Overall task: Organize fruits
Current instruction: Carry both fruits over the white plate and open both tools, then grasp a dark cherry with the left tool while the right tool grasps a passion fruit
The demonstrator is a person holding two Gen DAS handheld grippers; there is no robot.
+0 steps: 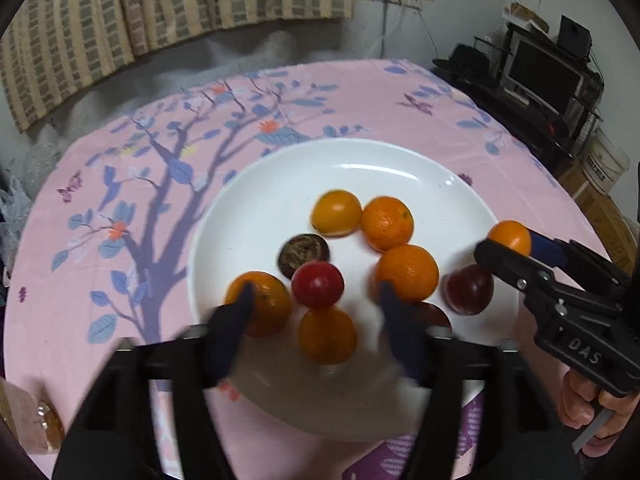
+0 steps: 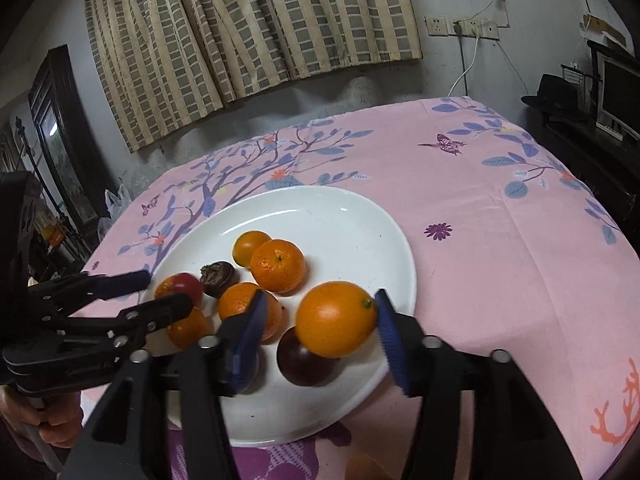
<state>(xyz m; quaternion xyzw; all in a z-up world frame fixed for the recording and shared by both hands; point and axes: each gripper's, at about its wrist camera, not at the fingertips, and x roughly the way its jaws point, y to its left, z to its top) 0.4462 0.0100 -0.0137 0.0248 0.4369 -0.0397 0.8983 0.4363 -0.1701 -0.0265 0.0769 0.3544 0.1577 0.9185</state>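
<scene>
A white plate (image 1: 280, 184) (image 2: 340, 216) on the pink tablecloth holds several oranges, a red fruit (image 1: 317, 285) (image 2: 188, 285), dark purple fruits (image 1: 469, 289) (image 2: 298, 364) and a brown shrivelled fruit (image 1: 303, 253) (image 2: 218, 274). My left gripper (image 1: 316, 300) (image 2: 158, 290) is open above the near fruits, holding nothing. My right gripper (image 2: 320, 320) (image 1: 508, 248) is over the plate's right side with a small orange (image 2: 336, 318) (image 1: 510, 237) between its fingers. The orange touches the right finger; a gap shows at the left finger.
The pink floral tablecloth (image 2: 480, 208) covers the table. A checked curtain (image 2: 240, 32) hangs behind. A dark shelf with a monitor (image 1: 540, 76) stands at the right. An orange object (image 2: 366, 468) lies off the plate at the near edge.
</scene>
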